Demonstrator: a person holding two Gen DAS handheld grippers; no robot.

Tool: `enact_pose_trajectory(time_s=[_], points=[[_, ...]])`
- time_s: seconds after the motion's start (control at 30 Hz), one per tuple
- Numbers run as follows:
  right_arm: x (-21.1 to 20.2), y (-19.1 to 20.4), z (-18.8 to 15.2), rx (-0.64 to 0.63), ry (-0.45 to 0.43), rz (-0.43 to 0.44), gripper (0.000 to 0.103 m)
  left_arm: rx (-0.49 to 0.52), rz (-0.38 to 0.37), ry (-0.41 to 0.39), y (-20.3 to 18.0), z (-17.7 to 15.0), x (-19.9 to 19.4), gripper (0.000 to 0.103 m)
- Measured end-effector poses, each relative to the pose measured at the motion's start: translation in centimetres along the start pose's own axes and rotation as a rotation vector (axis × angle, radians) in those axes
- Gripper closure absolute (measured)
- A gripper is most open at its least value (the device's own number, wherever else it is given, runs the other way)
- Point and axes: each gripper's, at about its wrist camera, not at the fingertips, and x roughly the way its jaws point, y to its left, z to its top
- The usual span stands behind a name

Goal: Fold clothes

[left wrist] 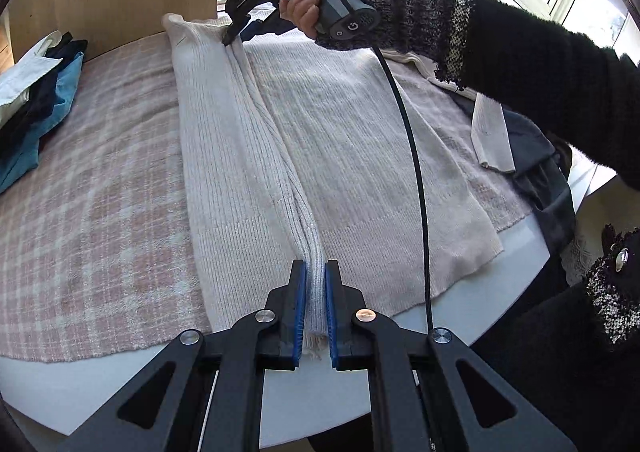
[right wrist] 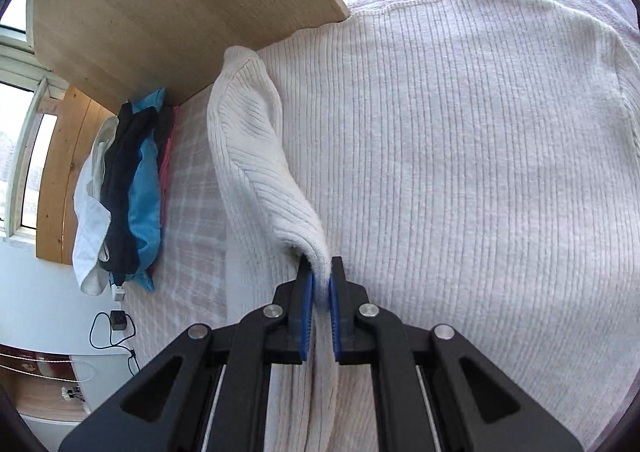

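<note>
- The left gripper (left wrist: 316, 284) is clamping the sweater (left wrist: 340, 139) at its bottom hem fold.
- The right gripper (right wrist: 321, 284) is pinching its shoulder fold.
- The sweater is lying on the checked blanket (left wrist: 92, 211).

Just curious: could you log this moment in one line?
left gripper: shut on sweater hem | right gripper: shut on sweater fold | stage: folding

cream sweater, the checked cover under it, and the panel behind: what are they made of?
Sweater: rib-knit, probably wool or cotton blend; vertical ribs, soft matte drape.
Checked cover: woven or brushed textile, pink-and-white plaid, slightly fuzzy surface; fibre unclear.
Panel: light wood or wood-look laminate; faint grain, smooth matte face. Can't tell solid from veneer.
</note>
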Motion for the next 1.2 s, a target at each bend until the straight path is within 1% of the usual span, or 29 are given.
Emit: enact_pose_trajectory(time_s=[0.07,0.17,0.23,0.27,0.3,0.33,0.4,0.43,0.47,0.53,0.63,0.67,0.77,0.83,0.9,0.97,1.03,1.1,1.2], points=[[-0.4,-0.4,-0.4,0.006,-0.014,-0.009,0.096,0.018,-0.005,0.012,-0.5,0.1,0.4,0.095],[0.0,-0.7,-0.7,-0.022,0.019,-0.056,0.095,-0.002,-0.042,0.061,-0.7,-0.2,1.1,0.092],[-0.2,-0.7,-0.7,-0.038,0.044,-0.07,0.09,-0.022,-0.064,0.083,-0.7,-0.7,0.7,0.092],[-0.7,-0.5,-0.6,-0.047,0.056,-0.078,0.085,-0.035,-0.067,0.078,-0.4,-1.1,-0.3,0.092],[-1.3,-0.3,-0.6,-0.059,0.059,-0.078,0.076,-0.049,-0.072,0.071,-0.1,-1.6,-1.4,0.091],[-2.1,-0.1,-0.6,-0.082,0.044,-0.067,0.074,-0.07,-0.067,0.057,0.6,-2.1,-2.7,0.088],[-3.5,0.6,-0.4,-0.14,0.006,-0.052,0.059,-0.117,-0.041,0.033,2.1,-2.8,-4.9,0.084],[-3.9,1.1,-0.1,-0.169,-0.011,-0.049,0.056,-0.14,-0.021,0.029,3.0,-2.9,-5.5,0.084],[-4.2,1.5,0.2,-0.193,-0.026,-0.048,0.055,-0.164,0.0,0.025,3.9,-3.1,-6.1,0.084],[-4.1,2.1,1.0,-0.231,-0.049,-0.055,0.054,-0.189,0.037,0.022,4.8,-2.7,-6.0,0.084],[-2.6,2.6,2.1,-0.259,-0.012,-0.046,0.053,-0.164,0.027,-0.003,4.3,-0.7,-4.5,0.084],[-2.1,2.7,2.2,-0.269,-0.005,-0.055,0.053,-0.155,0.018,-0.009,3.9,0.2,-3.6,0.084],[-0.8,2.9,1.9,-0.302,0.016,-0.116,0.053,-0.11,-0.002,-0.003,2.8,2.4,-0.6,0.084],[-0.3,2.8,1.9,-0.301,0.036,-0.131,0.053,-0.09,-0.014,0.03,2.6,2.8,1.0,0.084],[-0.9,2.8,2.3,-0.301,0.029,-0.099,0.053,-0.073,-0.027,0.066,2.4,3.1,2.6,0.084],[-1.7,3.2,3.4,-0.3,-0.005,-0.087,0.053,-0.055,-0.039,0.102,2.2,3.4,4.2,0.084],[-2.1,3.7,5.1,-0.292,-0.026,-0.054,0.052,-0.055,-0.057,0.1,2.4,3.4,4.3,0.082],[-1.6,4.3,6.9,-0.28,-0.031,-0.021,0.047,-0.07,-0.074,0.098,2.8,3.4,4.4,0.082],[0.9,5.2,8.9,-0.276,-0.002,-0.038,0.047,-0.08,-0.085,0.095,3.0,3.2,4.4,0.082]])
